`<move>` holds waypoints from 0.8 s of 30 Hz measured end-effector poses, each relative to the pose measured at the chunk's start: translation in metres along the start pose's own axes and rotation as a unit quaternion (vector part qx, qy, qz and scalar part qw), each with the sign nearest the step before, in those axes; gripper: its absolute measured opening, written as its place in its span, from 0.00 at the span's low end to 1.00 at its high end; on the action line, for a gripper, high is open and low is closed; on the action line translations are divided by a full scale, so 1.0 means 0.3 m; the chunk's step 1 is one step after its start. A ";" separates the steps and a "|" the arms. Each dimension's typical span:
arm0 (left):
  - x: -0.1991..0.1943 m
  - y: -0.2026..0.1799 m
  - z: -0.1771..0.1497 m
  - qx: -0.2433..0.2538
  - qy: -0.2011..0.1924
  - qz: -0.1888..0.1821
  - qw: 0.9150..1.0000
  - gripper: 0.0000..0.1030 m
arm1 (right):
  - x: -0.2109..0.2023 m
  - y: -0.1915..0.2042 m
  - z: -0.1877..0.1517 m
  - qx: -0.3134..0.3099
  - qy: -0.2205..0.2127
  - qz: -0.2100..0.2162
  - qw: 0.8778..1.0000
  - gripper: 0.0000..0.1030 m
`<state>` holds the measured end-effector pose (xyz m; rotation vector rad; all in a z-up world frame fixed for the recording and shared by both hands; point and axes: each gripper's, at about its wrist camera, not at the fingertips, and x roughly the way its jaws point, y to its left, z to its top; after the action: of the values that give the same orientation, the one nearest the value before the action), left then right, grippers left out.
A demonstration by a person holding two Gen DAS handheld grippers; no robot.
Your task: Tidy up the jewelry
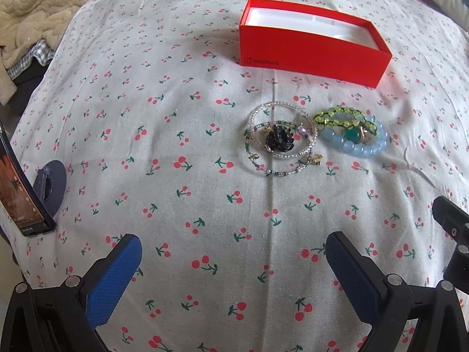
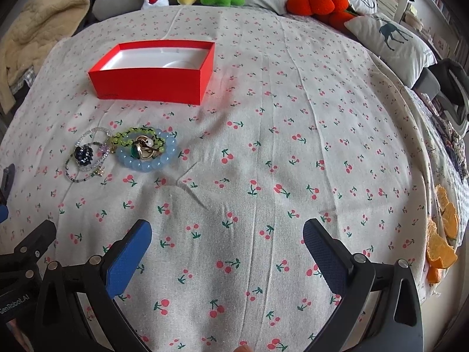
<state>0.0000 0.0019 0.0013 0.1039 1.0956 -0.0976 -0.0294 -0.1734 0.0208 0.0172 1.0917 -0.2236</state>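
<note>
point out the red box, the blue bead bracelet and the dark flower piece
red cardboard box (image 2: 146, 80), right wrist view, front wall
pale blue bead bracelet (image 2: 152, 165), right wrist view, near beads
dark blue flower-shaped piece (image 1: 278, 139), left wrist view, centre

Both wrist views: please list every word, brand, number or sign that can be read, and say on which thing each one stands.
"ONEPLUS", with a small logo before it: on the front wall of the red box, tone on tone.
"GenRobot.AI", first letter cut off by the frame edge: on the black body of the left gripper, seen from the right wrist.
Phone screen: text too small and blurred to read.
Pillow: a deer picture, no words.
</note>
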 end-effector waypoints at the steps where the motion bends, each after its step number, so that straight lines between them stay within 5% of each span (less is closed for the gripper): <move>1: 0.002 0.003 0.002 -0.002 0.002 -0.002 1.000 1.00 | -0.001 0.002 0.004 -0.004 -0.001 -0.005 1.000 1.00; 6: 0.004 0.024 0.015 -0.019 0.022 -0.031 0.999 1.00 | -0.013 0.017 0.010 -0.012 -0.007 -0.006 1.000 1.00; 12: -0.004 0.039 0.042 0.000 0.018 -0.010 1.000 1.00 | -0.018 0.022 0.033 -0.014 0.013 0.018 1.000 1.00; 24: 0.016 0.124 0.164 0.002 0.000 -0.032 0.999 1.00 | -0.010 0.025 0.216 -0.031 0.068 0.037 0.997 1.00</move>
<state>0.0506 0.0320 0.0206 0.0725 1.0990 -0.1580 0.0276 -0.1736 0.0528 0.0188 1.2305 -0.1230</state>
